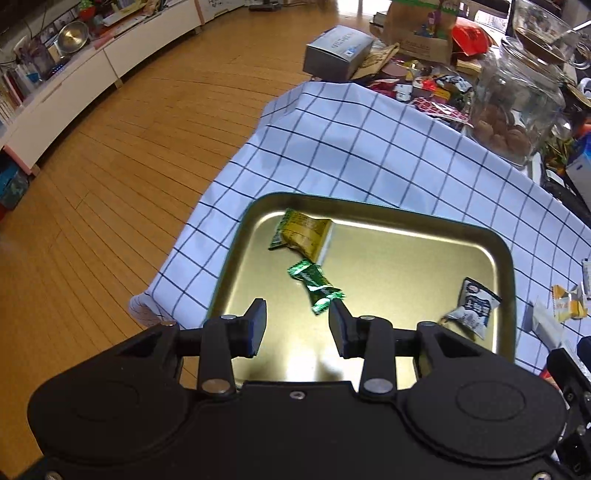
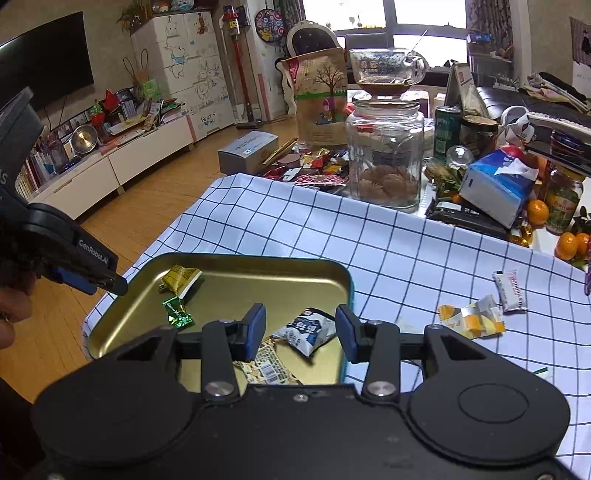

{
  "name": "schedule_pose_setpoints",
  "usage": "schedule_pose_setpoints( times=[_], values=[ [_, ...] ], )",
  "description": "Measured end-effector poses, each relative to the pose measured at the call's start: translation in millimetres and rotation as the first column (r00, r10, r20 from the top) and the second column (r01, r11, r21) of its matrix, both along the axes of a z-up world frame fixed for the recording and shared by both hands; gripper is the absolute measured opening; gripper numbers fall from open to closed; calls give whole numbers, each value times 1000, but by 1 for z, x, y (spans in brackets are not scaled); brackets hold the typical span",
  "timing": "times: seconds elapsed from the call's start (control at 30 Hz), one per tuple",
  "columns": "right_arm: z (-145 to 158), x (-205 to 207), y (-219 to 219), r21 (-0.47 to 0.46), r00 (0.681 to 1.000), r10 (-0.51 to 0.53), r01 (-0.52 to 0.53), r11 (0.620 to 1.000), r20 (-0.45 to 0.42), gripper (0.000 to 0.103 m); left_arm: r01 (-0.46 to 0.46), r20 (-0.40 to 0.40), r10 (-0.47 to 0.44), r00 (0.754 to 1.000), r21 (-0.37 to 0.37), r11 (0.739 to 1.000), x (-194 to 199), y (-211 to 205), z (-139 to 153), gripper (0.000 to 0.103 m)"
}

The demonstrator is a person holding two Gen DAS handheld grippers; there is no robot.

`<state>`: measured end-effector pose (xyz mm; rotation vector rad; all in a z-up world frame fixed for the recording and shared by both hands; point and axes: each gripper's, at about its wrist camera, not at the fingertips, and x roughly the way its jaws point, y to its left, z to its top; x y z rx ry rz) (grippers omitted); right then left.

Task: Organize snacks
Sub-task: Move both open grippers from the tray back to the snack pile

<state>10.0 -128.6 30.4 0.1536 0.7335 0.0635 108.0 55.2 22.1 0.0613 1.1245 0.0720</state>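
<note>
Both looking down close past the claws, left from the bench's near-left edge, right from further right; sharing the gold tray (image 1: 369,258) (image 2: 258,273).

Daylight enters from the window (image 2: 424,27) at the back, which is overexposed. The gold tray (image 1: 476,236) shows bright glare near its front edge. Fisheye distortion bends the wooden floor (image 1: 110,177) strongly; details are slightly soft.

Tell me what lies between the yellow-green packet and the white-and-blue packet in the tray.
The green foil candy lies between the yellow-green packet and the white-and-blue packet, on the gold tray; the left wrist view shows it best.
</note>
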Motion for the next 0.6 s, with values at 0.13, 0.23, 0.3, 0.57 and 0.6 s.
schedule_pose_setpoints(
  times=[0.13,0.23,0.3,0.57,0.6],
  values=[
    [7,-10,-17,-6,999,-30,30,1000,12,44,26,-9,-26,1000,-9,1000,0,-20,0,47],
    [11,-18,-33,-9,998,-58,58,998,20,44,53,-19,-53,998,-24,998,-1,-37,0,47],
    [12,-23,-45,-19,996,-83,83,996,19,44,76,-22,-77,997,-32,997,-3,-49,1,47],
    [9,-47,-94,-49,984,-180,179,983,-3,44,178,-31,-179,983,-38,983,-10,-104,-4,47],
    [8,-50,-100,-53,981,-192,192,980,-6,44,191,-31,-192,981,-41,981,-12,-111,-4,47]
  ],
)
